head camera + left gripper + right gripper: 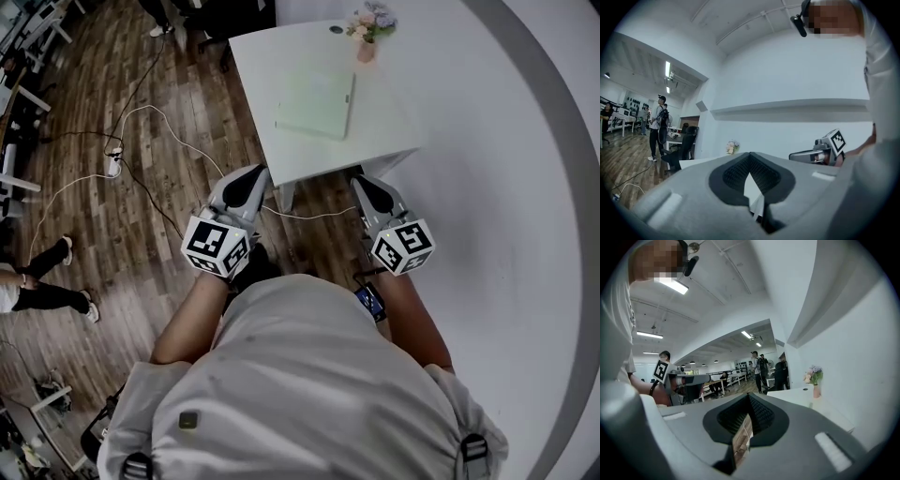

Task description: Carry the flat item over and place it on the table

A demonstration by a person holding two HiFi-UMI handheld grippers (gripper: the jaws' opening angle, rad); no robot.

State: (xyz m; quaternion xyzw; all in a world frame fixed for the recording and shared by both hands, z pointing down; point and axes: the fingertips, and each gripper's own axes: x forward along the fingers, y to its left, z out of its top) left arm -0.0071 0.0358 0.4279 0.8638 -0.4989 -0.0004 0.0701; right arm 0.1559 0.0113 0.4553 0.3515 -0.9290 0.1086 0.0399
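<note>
A pale green flat item (pixel 317 101) lies on the white table (pixel 272 56), beside a small vase of flowers (pixel 367 28). My left gripper (pixel 255 176) hovers at the table's near edge, by its left corner, jaws together with nothing in them. My right gripper (pixel 364 183) is level with it by the near right corner, also shut and empty. Both are short of the flat item and apart from it. In the right gripper view the vase (pixel 814 380) stands on the table (pixel 797 397) ahead; the flat item is hidden there.
White cables (pixel 141 141) and a power strip (pixel 113 164) lie on the wood floor left of the table. A person's legs (pixel 42 281) show at the far left. A dark chair (pixel 234 14) stands behind the table. A curved white wall (pixel 525 187) runs along the right.
</note>
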